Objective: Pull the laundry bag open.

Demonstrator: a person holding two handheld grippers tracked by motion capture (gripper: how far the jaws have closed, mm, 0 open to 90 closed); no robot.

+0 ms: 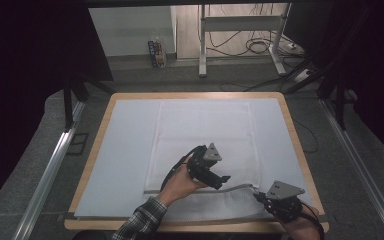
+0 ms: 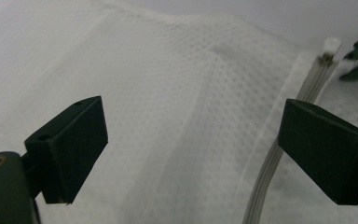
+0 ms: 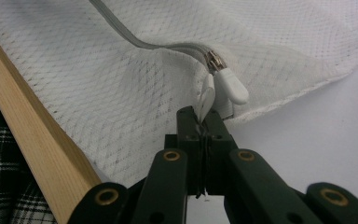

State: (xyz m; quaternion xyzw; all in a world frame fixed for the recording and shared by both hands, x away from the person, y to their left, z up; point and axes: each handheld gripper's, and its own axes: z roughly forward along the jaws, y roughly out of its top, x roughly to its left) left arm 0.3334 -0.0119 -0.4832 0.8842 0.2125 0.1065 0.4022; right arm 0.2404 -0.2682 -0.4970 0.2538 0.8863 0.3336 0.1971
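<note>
Jaws pressed together, the right gripper pinches a white pull tab at the zipper slider of a white mesh laundry bag, which lies flat on the pale mat near the table's front edge. The left gripper hovers over the mesh, jaws wide apart, beside the zipper.

Soft overhead light brightens my pale grey-topped wooden desk; surroundings fall dark, and my close-up views blur slightly.
</note>
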